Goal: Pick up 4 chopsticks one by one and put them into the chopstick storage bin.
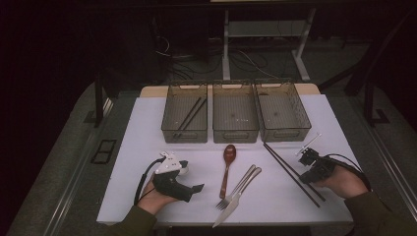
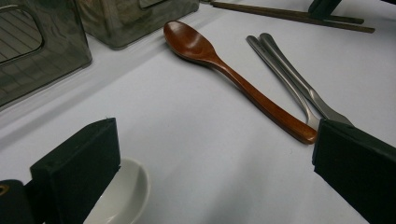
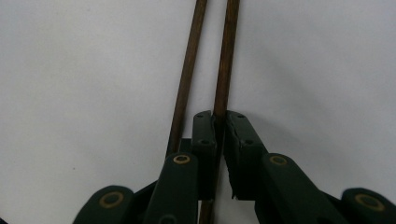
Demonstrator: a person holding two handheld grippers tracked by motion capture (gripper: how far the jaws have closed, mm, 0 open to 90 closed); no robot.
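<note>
chopstick pinched, lift still to come

right claw [image 3: 219, 122] has its jaws nearly together on one dark wooden chopstick [image 3: 227, 56]; the second chopstick [image 3: 187, 70] runs just beside the left jaw, outside the grip; the pair [image 1: 291, 172] lies slanted on the white counter [image 1: 142, 147], right of the fork [image 1: 239, 188] and knife [image 1: 237, 202], in front of the right-hand bin [image 1: 282, 110].

step in hand, as i judge it: picking up cutlery to sort it into the three clear bins; the left bin [image 1: 184, 112] already carries two dark sticks, so that is the likely target; the next move calls for a straight lift without knocking the free stick, or a fresh bite that takes both.

left claw [image 1: 194, 189] rests wide and holds nothing, low on the counter beside a small white dish [image 2: 122, 196].

high view gives the whole layout: bins in a row, wooden spoon [image 1: 227, 167] in the middle, both hands at the near edge; it is too far off to tell which stick is gripped; right gripper view settles that one stick sits between the pads; left gripper view shows the spoon bowl [image 2: 189, 43] and the two steel handles [image 2: 289, 77] up close.
</note>
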